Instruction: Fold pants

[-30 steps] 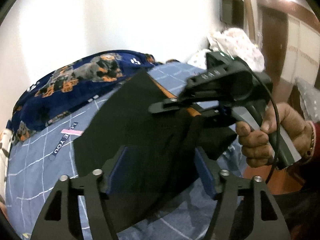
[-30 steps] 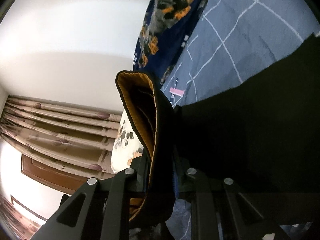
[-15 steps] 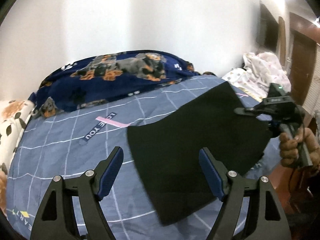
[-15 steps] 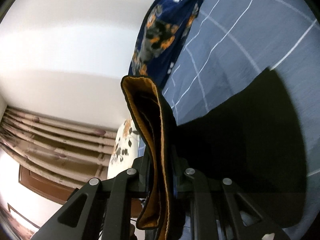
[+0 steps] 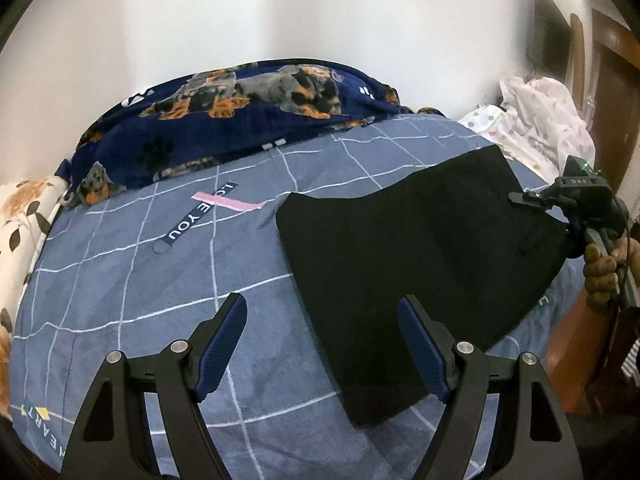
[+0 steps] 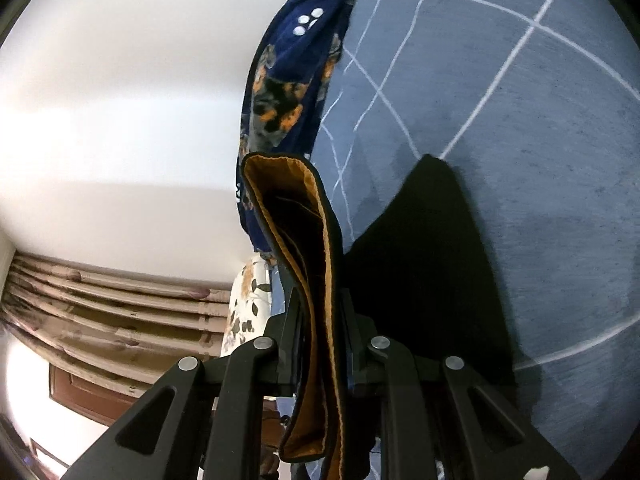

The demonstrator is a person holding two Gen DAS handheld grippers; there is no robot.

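The black pants (image 5: 404, 264) lie spread on the bed (image 5: 160, 280), on its blue cover with white lines, toward the right side of the bed. One end of the pants is lifted at the bed's right edge, where the right tool (image 5: 560, 204) holds it. A hand (image 5: 604, 276) grips that tool's handle just past the edge of the bed. Seen from the right tool's own camera, the right tool (image 6: 320, 344) is squeezed nearly shut on the pants' waistband (image 6: 308, 280), which is black outside and orange inside and stands up in a fold between the two fingers. The rest of the pants (image 6: 424, 264) hangs down from there onto the bed. The left tool (image 5: 322, 344) is wide open and holds nothing. Its jaws have just been opening a bit more. It hangs over the near side of the bed, with the near edge of the pants showing between its blue pads (image 5: 224, 344), which do not press on the cloth. A dark blue blanket with dogs (image 5: 240, 108) lies bunched at the far end of the bed by the white wall. A heap of white spotted cloth (image 5: 540, 120) sits at the bed's far right corner.
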